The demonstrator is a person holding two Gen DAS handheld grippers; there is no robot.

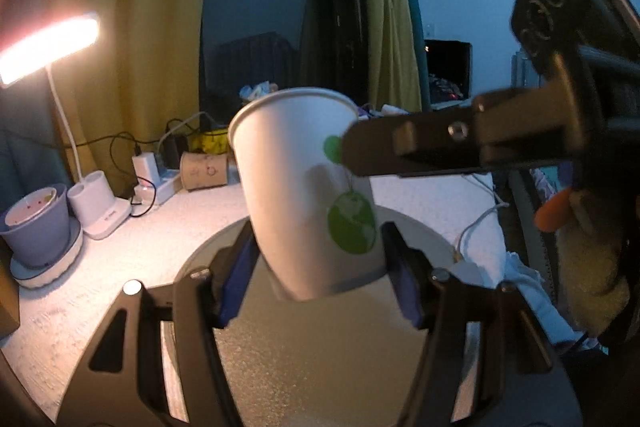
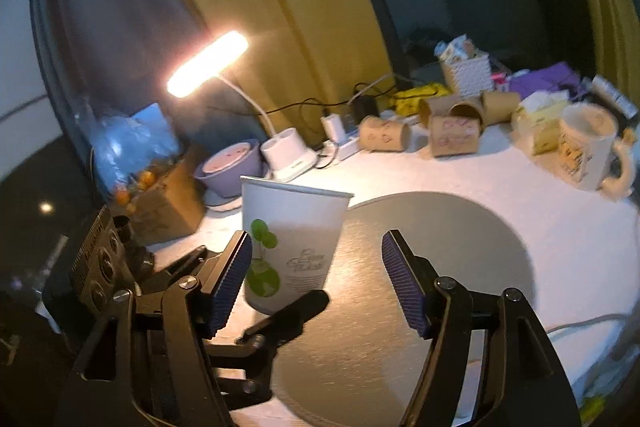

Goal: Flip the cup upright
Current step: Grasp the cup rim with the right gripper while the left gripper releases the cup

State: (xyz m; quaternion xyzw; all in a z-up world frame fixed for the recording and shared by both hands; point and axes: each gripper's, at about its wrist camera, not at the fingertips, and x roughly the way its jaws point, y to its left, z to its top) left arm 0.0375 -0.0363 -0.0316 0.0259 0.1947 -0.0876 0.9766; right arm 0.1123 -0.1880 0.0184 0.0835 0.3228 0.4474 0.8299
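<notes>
A white paper cup (image 1: pixel 304 187) with green leaf prints stands mouth up, slightly tilted, on a round grey mat (image 1: pixel 320 355). My left gripper (image 1: pixel 320 283) is shut on the cup's lower part, a blue pad on each side. In the right wrist view the same cup (image 2: pixel 292 243) stands at the mat's (image 2: pixel 440 267) left edge with the left gripper's finger (image 2: pixel 296 311) against its base. My right gripper (image 2: pixel 316 287) is open and empty, just right of the cup; its arm shows in the left wrist view (image 1: pixel 420 143).
A lit desk lamp (image 2: pixel 208 63) stands at the back left by a purple bowl (image 2: pixel 232 163). Several brown paper cups (image 2: pixel 452 131) lie at the back. A cream mug (image 2: pixel 588 147) stands at the right. Chargers and cables (image 2: pixel 340 131) sit by the yellow curtain.
</notes>
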